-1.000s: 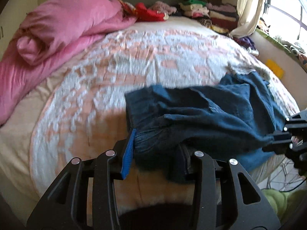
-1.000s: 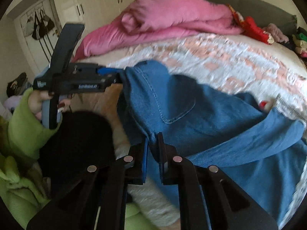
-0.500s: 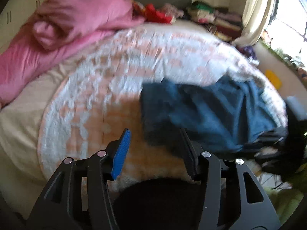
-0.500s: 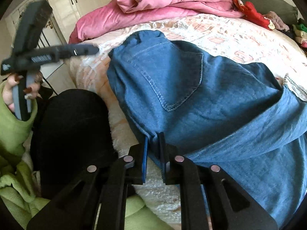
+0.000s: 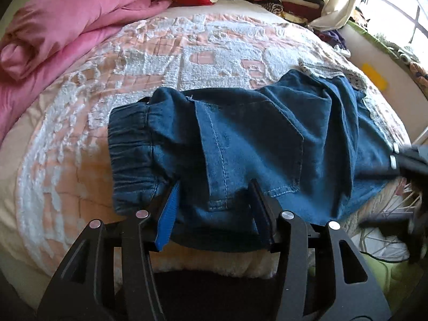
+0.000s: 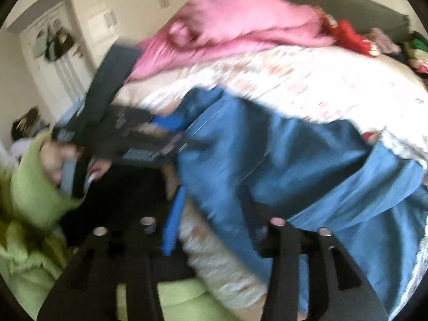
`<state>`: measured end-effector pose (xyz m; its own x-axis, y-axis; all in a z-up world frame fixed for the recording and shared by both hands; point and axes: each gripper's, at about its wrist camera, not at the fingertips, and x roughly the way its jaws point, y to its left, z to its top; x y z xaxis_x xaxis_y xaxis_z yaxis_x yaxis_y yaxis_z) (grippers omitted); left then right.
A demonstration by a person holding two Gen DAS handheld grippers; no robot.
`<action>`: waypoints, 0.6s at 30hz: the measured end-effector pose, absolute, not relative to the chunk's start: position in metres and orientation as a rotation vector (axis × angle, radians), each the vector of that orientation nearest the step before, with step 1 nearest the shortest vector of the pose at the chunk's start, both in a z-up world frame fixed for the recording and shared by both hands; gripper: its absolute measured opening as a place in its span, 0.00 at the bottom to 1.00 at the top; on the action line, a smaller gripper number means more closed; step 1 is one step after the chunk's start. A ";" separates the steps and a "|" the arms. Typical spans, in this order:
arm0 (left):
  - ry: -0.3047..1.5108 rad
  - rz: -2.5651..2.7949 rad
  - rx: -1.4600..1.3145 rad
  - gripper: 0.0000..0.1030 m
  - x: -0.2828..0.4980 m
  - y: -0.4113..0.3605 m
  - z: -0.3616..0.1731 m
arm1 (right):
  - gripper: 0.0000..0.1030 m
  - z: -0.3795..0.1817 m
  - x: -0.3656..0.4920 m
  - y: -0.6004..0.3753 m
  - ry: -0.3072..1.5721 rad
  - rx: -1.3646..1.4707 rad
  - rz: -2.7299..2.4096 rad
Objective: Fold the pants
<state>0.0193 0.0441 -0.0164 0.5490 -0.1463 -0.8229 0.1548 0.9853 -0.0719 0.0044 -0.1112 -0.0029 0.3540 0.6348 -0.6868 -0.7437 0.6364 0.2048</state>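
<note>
Pants point(image 5: 254, 139): we see them lying crosswise at the bed's point(image 5: 160, 53) near edge, elastic waistband left.
Left gripper point(image 5: 214, 208): apart, straddling denim.
Right gripper point(image 6: 214, 208): blurred, opening, straddling denim.
Right view only: our hand point(image 6: 61, 160).

No readable text anywhere. Only lettering: pale label on left gripper point(image 6: 171, 144) body, seen from right wrist cam, just beside pants point(image 6: 281, 160) edge, too blurred to read. Left wrist cam: no lettering at all
</note>
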 end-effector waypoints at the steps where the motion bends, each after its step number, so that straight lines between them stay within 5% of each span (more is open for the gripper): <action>1: 0.974 -0.179 0.005 0.42 0.018 0.045 -0.017 | 0.47 -0.003 0.011 -0.111 0.819 -0.138 0.875; 7: 0.972 -0.182 0.004 0.42 0.017 0.045 -0.016 | 0.50 -0.050 0.045 -0.105 1.014 -0.110 0.722; 14: 0.961 -0.173 0.000 0.42 0.016 0.043 -0.015 | 0.53 -0.050 0.042 -0.114 1.002 -0.061 0.737; 18: 0.938 -0.177 -0.016 0.49 0.008 0.042 -0.005 | 0.67 -0.028 0.035 -0.130 0.932 -0.035 0.713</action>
<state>0.0081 0.0423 -0.0050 0.5782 -0.1581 -0.8004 0.1442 0.9854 -0.0905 0.0355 -0.1301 -0.0283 0.3873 0.5459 -0.7430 -0.5747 0.7731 0.2685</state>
